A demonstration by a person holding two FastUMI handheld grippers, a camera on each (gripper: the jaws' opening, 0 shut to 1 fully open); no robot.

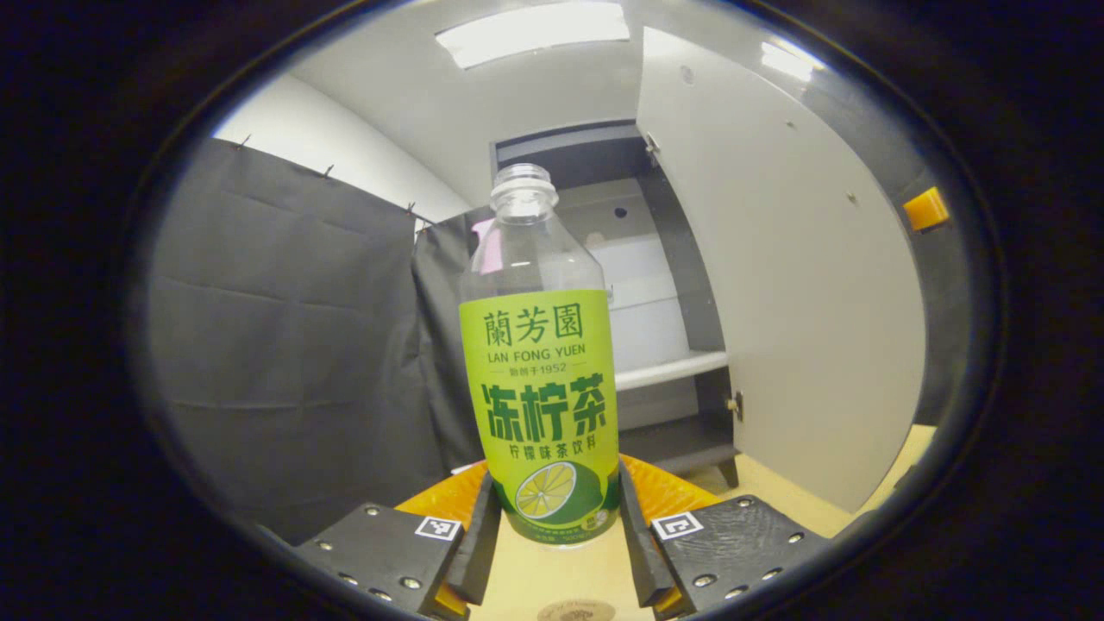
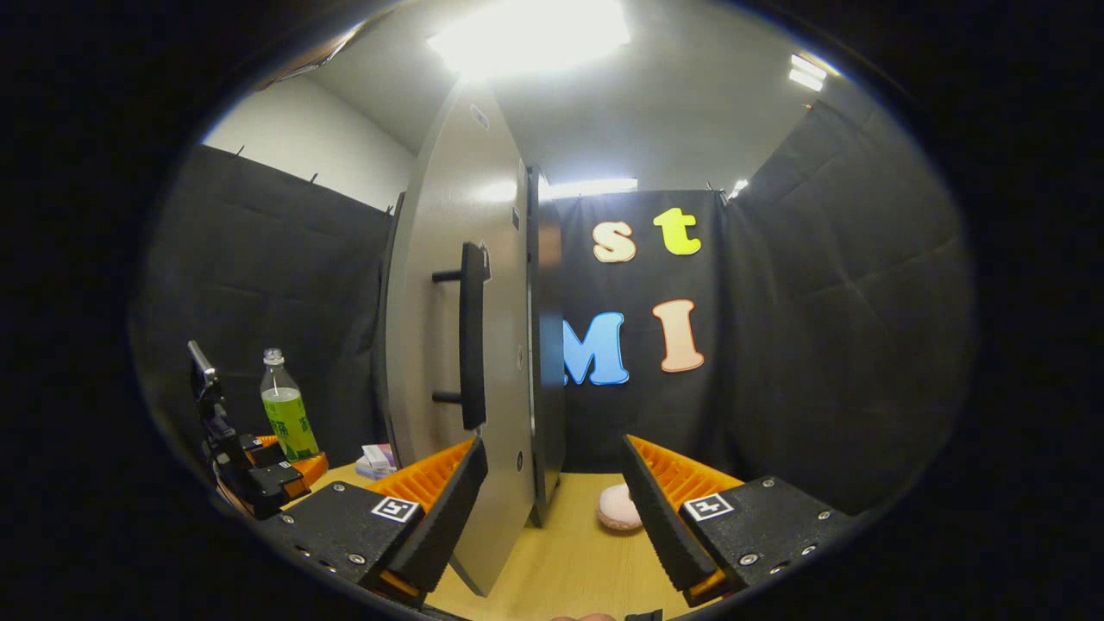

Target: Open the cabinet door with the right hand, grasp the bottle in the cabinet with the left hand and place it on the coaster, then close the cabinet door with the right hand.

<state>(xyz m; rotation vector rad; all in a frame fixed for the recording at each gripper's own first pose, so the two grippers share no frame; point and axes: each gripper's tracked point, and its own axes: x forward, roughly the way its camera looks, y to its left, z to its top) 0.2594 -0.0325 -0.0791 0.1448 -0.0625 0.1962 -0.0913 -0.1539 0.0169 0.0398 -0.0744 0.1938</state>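
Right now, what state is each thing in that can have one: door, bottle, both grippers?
cabinet door: swung wide open, shelf inside bare.
bottle: upright, uncapped, looks empty, out of the cabinet.
left gripper: fingers close on both sides of the bottle's base; contact cannot be told.
right gripper: open, holding nothing, by the open door's edge.
door handle: free, ungripped.

Open cabinet door (image 2: 448, 345) stands before right gripper (image 2: 552, 517).
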